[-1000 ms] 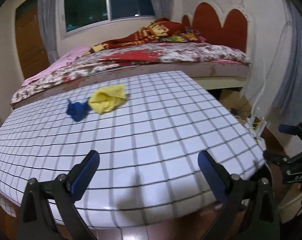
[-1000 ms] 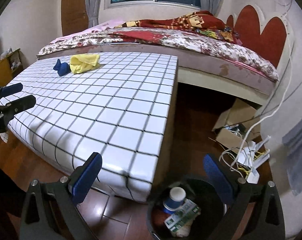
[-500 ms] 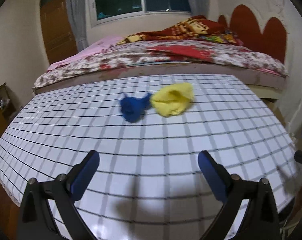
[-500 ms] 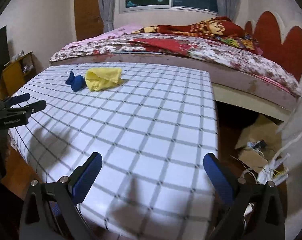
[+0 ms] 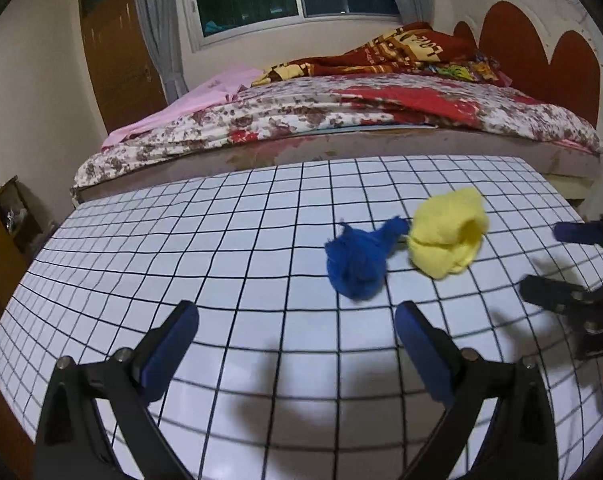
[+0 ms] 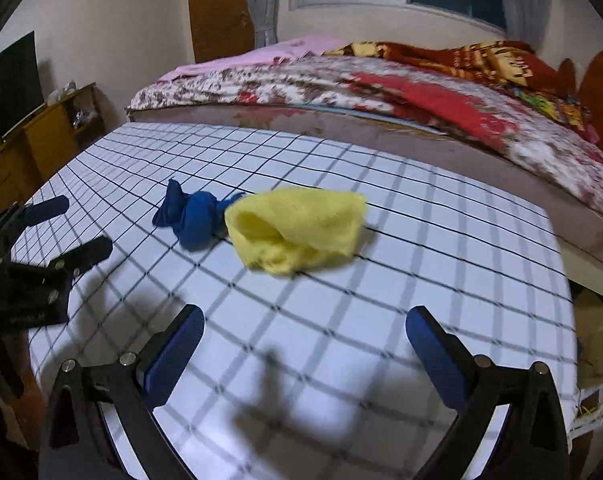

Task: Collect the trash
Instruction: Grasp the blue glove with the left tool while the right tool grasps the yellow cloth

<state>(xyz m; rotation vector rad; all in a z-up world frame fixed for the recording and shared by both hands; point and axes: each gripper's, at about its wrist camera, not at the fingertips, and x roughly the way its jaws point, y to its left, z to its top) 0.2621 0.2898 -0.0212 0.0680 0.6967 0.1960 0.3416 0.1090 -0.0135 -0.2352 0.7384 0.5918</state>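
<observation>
A crumpled blue cloth (image 5: 357, 258) and a crumpled yellow cloth (image 5: 447, 232) lie side by side on the white grid-patterned table (image 5: 221, 264). My left gripper (image 5: 297, 324) is open and empty, above the table, with the blue cloth just ahead and to the right. My right gripper (image 6: 305, 332) is open and empty, with the yellow cloth (image 6: 297, 228) straight ahead and the blue cloth (image 6: 195, 216) to its left. Each gripper shows at the edge of the other's view: the right one (image 5: 573, 264), the left one (image 6: 57, 228).
A bed (image 5: 341, 116) with floral and red blankets runs along the table's far edge. A wooden cabinet (image 6: 33, 136) stands at the left. A cardboard box (image 6: 593, 320) and cables lie on the floor past the table's right edge.
Both grippers have moved forward over the table toward the two cloths, which now look larger and closer. The bin seen a second ago under the right gripper is out of view.
</observation>
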